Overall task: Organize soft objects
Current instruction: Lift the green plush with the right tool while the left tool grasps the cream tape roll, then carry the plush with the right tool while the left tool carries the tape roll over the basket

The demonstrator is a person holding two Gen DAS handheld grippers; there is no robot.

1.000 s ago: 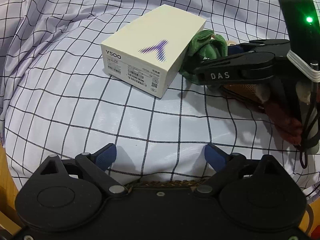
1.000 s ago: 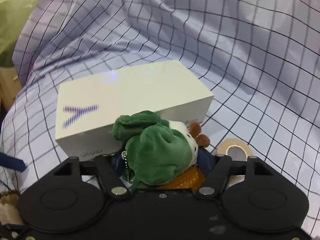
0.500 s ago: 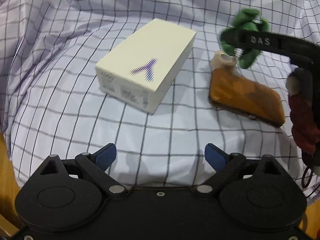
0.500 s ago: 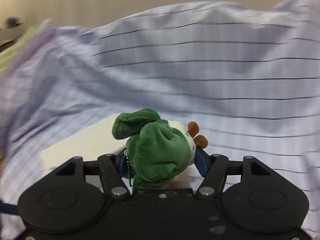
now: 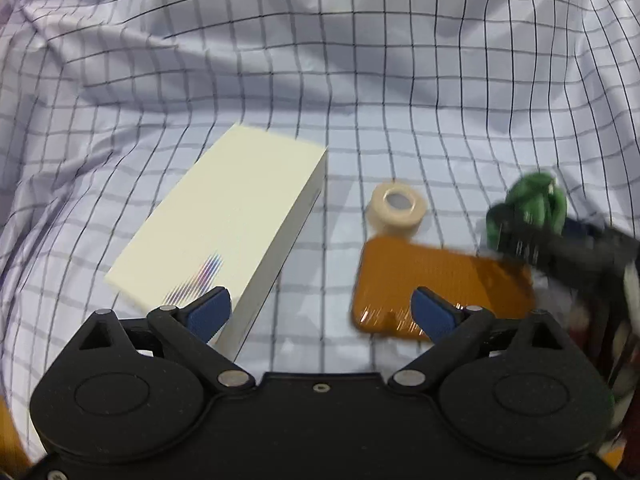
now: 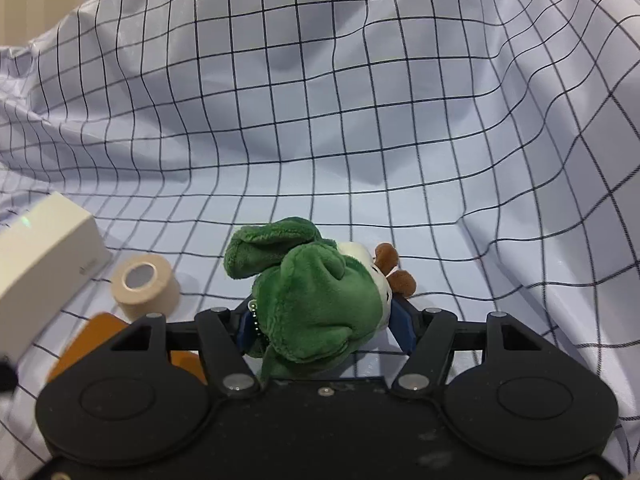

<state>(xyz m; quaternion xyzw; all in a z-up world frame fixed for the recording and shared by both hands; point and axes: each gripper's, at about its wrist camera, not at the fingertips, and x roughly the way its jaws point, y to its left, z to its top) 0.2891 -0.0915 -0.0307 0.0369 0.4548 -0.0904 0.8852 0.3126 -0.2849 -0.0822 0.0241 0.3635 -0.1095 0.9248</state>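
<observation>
Left gripper (image 5: 322, 314) opening, empty; right gripper (image 6: 320, 326) clamped on plush toy (image 6: 320, 300)

White carton box (image 5: 224, 232) is laid flat on checked cloth (image 5: 360, 80), left of centre, a purple striped logo printed on its top at the near end. Roll of beige tape (image 5: 397, 209) is set on its side face, hole up, right of the box and apart from it. Flat orange pad (image 5: 436, 280) is placed just near of the roll, edges about touching. Cloth is wrinkled and raised at the far side. Box corner (image 6: 44, 248) and roll (image 6: 145, 286) are also seen at the left in the right wrist view.
</observation>
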